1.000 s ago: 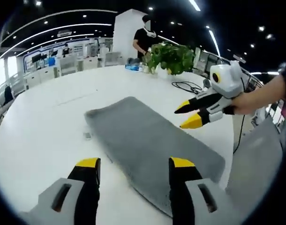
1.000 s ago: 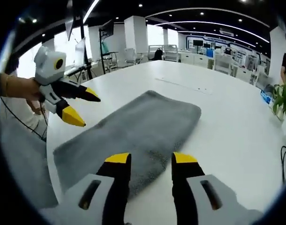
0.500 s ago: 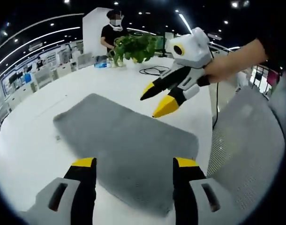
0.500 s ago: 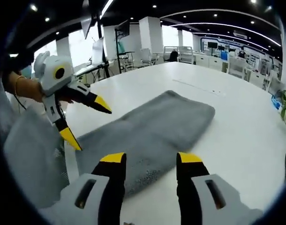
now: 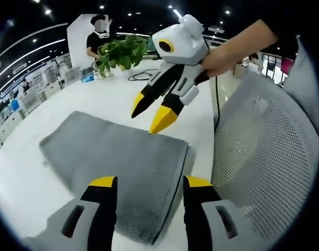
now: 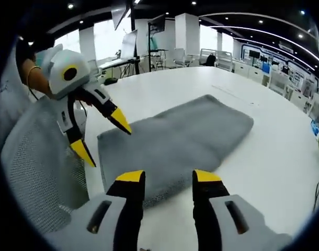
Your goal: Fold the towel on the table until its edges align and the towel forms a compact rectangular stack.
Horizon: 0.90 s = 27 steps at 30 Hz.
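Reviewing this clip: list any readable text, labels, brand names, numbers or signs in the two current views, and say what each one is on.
No text reads clearly in either view.
Towel: plain grey, no label or tag visible.
Left gripper and right gripper: white, black and yellow, no legible marking.
Wall displays far across the room: bright panels, too small and blurred to read.
Table: bare white, no print.

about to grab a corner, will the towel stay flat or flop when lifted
Likely floppy: the towel lies limp, with soft rounded edges. Its fuzzy pile probably grips the jaws rather than slipping. It is large beside the open left gripper and right gripper, so the free part may drag.
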Available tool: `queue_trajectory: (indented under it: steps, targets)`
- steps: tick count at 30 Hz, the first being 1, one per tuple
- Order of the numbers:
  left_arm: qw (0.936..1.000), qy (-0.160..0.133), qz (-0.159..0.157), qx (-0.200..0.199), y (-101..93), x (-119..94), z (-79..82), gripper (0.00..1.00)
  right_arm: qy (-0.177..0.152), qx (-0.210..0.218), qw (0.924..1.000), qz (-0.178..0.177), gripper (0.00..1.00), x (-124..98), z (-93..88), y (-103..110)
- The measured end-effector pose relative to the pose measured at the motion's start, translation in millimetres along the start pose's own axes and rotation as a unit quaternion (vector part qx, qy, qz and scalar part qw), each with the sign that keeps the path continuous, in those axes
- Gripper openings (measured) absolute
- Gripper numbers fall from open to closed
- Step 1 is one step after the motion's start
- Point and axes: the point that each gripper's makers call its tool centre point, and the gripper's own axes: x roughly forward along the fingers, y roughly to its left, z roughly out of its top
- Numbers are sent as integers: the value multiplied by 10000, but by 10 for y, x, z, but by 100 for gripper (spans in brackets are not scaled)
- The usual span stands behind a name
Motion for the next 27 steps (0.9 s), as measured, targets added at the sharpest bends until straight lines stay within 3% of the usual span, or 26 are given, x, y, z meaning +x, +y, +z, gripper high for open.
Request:
queue_trajectory:
  steps: [7, 9, 12, 18, 27]
  targets:
    - [9993, 221, -161, 249, -137, 60, -99, 42, 45, -312, 9991, 280, 35, -49, -35, 231]
    - [9991, 172, -199, 319, -160, 72, -92, 36, 97, -551, 9978, 349, 33, -51, -62, 291]
    - [9988, 213, -266, 360, -187, 102, -116, 29, 135, -567, 9972, 478, 32, -40, -97, 389]
    - [9973, 406, -300, 526, -201, 171, -209, 29, 244, -703, 9941, 784, 34, -2, -206, 599]
    - [9983, 350, -192, 415, -148, 246, -252, 26, 641, -1071, 9876, 956, 36, 80, -442, 685]
